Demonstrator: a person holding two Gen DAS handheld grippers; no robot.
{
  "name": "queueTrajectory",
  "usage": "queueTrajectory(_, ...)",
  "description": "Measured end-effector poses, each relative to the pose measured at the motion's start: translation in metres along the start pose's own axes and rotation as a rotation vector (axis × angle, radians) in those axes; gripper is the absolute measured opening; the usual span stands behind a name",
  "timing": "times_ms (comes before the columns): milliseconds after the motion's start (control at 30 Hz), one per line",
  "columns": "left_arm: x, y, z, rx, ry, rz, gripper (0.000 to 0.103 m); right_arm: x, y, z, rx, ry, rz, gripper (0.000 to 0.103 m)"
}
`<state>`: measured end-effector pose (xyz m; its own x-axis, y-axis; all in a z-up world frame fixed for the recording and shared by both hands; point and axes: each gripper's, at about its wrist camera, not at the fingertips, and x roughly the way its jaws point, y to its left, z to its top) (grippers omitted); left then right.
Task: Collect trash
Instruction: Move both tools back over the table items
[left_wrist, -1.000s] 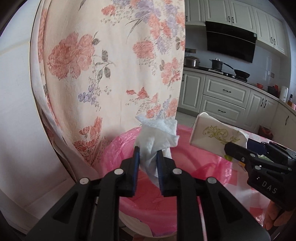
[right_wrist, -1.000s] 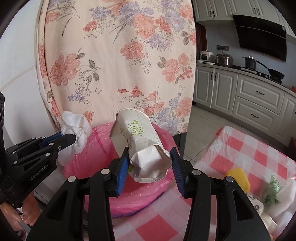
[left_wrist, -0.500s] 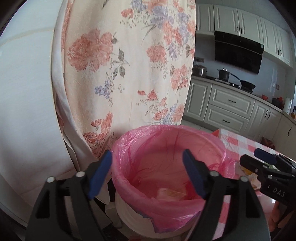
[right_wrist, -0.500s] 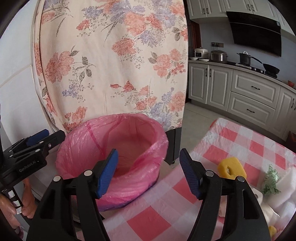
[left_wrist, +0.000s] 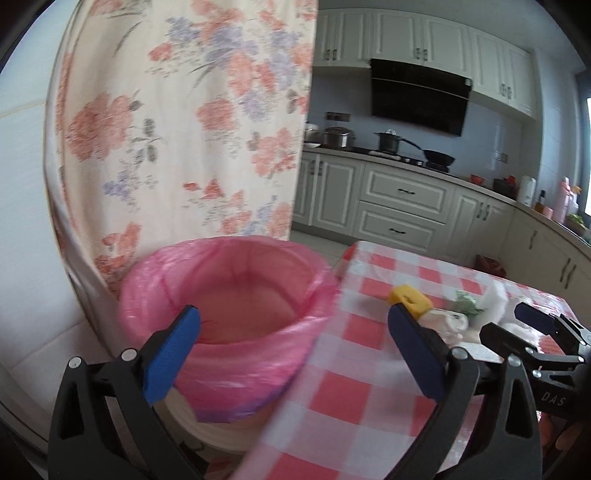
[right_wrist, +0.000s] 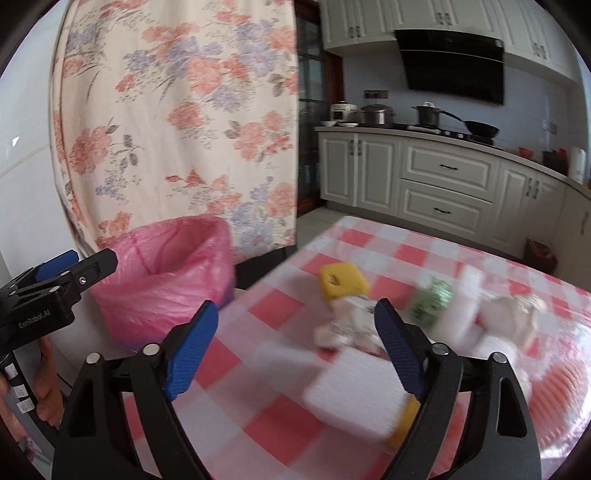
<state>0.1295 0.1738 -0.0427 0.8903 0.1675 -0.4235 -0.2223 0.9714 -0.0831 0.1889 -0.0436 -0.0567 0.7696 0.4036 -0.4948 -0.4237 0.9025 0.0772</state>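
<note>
A bin lined with a pink bag (left_wrist: 229, 295) stands beside the table; it also shows in the right wrist view (right_wrist: 166, 280). My left gripper (left_wrist: 295, 350) is open and empty, over the bin's right rim and the table edge. My right gripper (right_wrist: 295, 350) is open and empty above the red-and-white checked tablecloth (right_wrist: 273, 306). Blurred trash lies on the cloth: a yellow piece (right_wrist: 341, 282), a crumpled white wrapper (right_wrist: 347, 325), a green-printed piece (right_wrist: 430, 299) and white tissue (right_wrist: 513, 317). The yellow piece (left_wrist: 410, 297) also shows in the left wrist view.
A floral curtain (left_wrist: 192, 129) hangs right behind the bin. Kitchen cabinets and a stove with pots (right_wrist: 428, 114) line the far wall. A white wall or appliance (left_wrist: 26, 221) is at the left. A chair back (right_wrist: 258, 269) stands between bin and table.
Both grippers opened: the tissue and the white printed bag are gone from the jaws. Both grippers then swung right, from over the bin toward the table.
</note>
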Motion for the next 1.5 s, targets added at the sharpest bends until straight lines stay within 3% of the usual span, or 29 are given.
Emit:
queueTrajectory(267,0.004,-0.07,-0.024,0.042,0.053,-0.14,0.098,-0.052,-0.064,-0.033,0.079,-0.027,-0.16,0.087)
queueTrajectory(467,0.011,-0.114,-0.044,0.097,0.108,-0.185,0.098,-0.081,-0.103,-0.061,0.151,-0.039,-0.25,0.087)
queueTrajectory(767,0.017,-0.145,-0.065,0.18,0.141,-0.21,0.098,-0.07,-0.123,-0.084,0.215,0.037,-0.218,0.087)
queueTrajectory(1000,0.023,-0.133,-0.068,0.181,0.149,-0.172,0.098,-0.047,-0.109,-0.077,0.139,0.063,-0.203,0.087)
queueTrajectory(1133,0.029,-0.124,-0.067,0.158,0.161,-0.164,0.098,-0.039,-0.104,-0.071,0.107,0.065,-0.194,0.08)
queueTrajectory(1367,0.036,-0.125,-0.069,0.152,0.182,-0.192,0.098,-0.017,-0.114,-0.078,0.121,0.165,-0.194,0.069)
queueTrajectory(1500,0.04,-0.134,-0.068,0.159,0.191,-0.214,0.098,-0.018,-0.113,-0.08,0.097,0.173,-0.187,0.045)
